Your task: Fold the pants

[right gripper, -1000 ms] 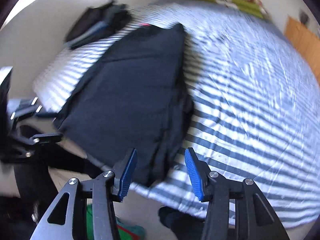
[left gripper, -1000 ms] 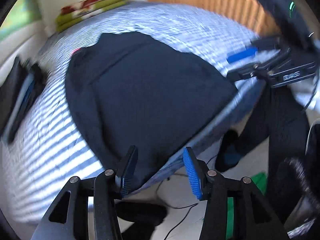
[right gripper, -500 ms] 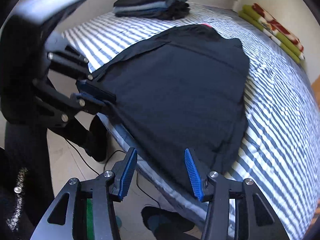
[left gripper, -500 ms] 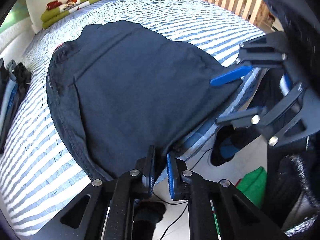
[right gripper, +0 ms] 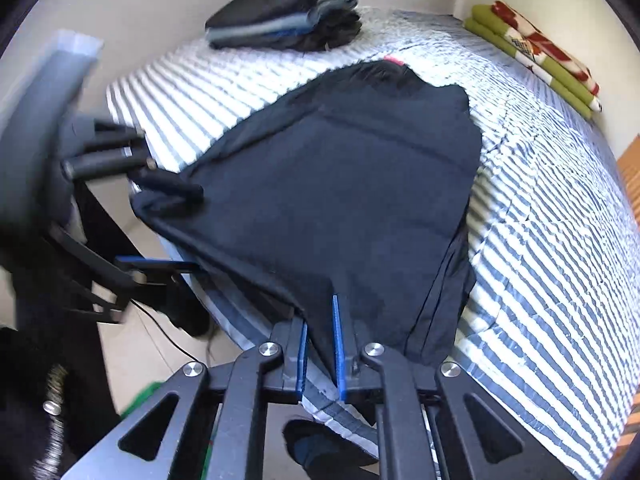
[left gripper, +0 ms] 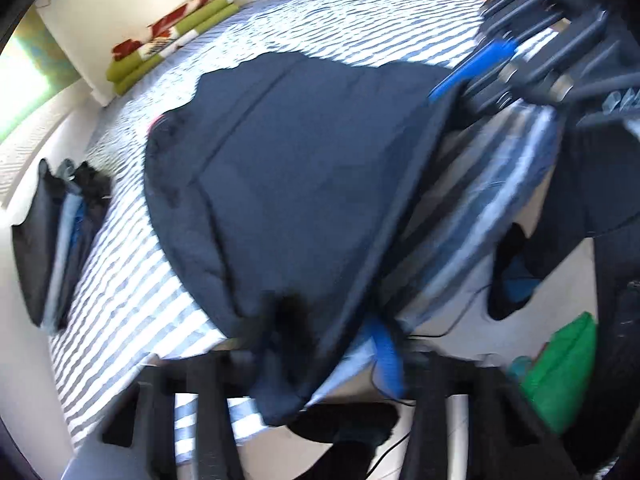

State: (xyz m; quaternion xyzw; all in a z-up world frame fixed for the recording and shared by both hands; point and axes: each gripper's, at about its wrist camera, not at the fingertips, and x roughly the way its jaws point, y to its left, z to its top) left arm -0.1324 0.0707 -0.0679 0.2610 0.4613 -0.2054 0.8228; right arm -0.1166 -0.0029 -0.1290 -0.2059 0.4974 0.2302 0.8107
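Observation:
Dark navy pants [left gripper: 300, 168] lie spread on the striped bed, with the near hem pulled up off the bed's edge. My left gripper [left gripper: 320, 344] is at the hem's left corner. Its jaws are opening and stand apart, with the cloth draped over the left finger and hiding it; the blue right pad [left gripper: 384, 356] is bare. In the right wrist view the same pants [right gripper: 340, 180] run away from my right gripper [right gripper: 320, 348], whose jaws are closing on the hem's right corner, cloth pinched between the blue pads. The left gripper [right gripper: 160, 226] shows there with fingers apart; the right gripper [left gripper: 460, 88] shows in the left wrist view.
The striped sheet [right gripper: 560, 240] covers the bed. A stack of folded clothes [right gripper: 280, 20] sits at its far corner, and a green and red folded blanket [right gripper: 536, 52] lies by the wall. Below the bed edge are a floor cable, something green [left gripper: 560, 372] and a person's foot [right gripper: 320, 448].
The right jaws have closed on the hem. The left jaws, nearly shut on the hem half a second ago, now stand wider. The hem has lifted off the bed edge.

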